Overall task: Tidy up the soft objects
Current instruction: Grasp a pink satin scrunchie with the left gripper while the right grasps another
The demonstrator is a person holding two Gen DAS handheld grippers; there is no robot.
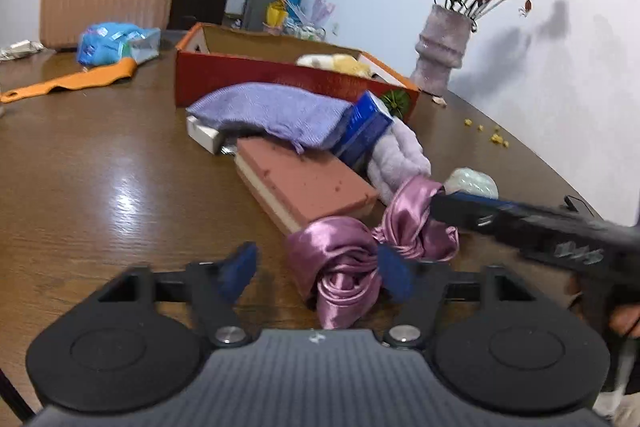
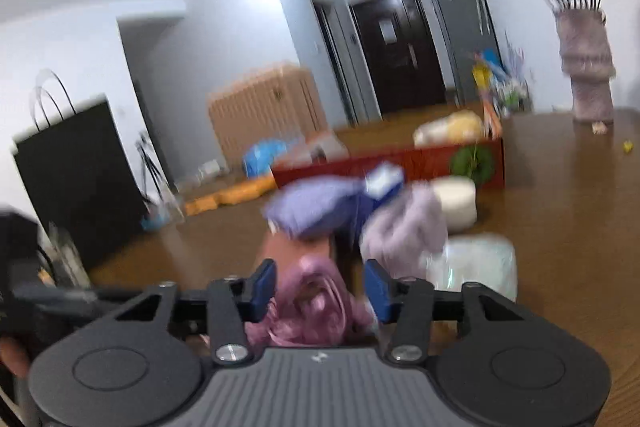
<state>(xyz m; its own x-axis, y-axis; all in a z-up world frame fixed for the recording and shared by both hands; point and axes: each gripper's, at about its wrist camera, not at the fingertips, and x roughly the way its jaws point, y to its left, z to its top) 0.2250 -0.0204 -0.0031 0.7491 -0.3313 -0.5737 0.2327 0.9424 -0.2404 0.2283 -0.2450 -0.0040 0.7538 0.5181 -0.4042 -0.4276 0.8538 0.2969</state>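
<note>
A pink satin cloth [image 1: 352, 251] lies bunched on the brown table [image 1: 100, 167]. My left gripper [image 1: 316, 267] is open, its fingers on either side of the near bunch. My right gripper [image 2: 320, 287] is open around the cloth [image 2: 312, 303]; from the left wrist view it reaches in from the right [image 1: 436, 201]. Behind lie a pink sponge block [image 1: 308, 179], a purple towel [image 1: 272, 111], a lilac fluffy cloth [image 1: 396, 155] and a blue box [image 1: 364, 129]. An orange-red open box [image 1: 288, 75] holds a yellow plush [image 1: 340, 63].
A vase of dried roses [image 1: 440, 55] stands at the back right. A blue packet [image 1: 116, 43] and an orange strap [image 1: 76, 81] lie at the left. A pale wrapped pack [image 2: 472, 263], a white roll [image 2: 456, 203] and a black paper bag [image 2: 76, 179] show in the right wrist view.
</note>
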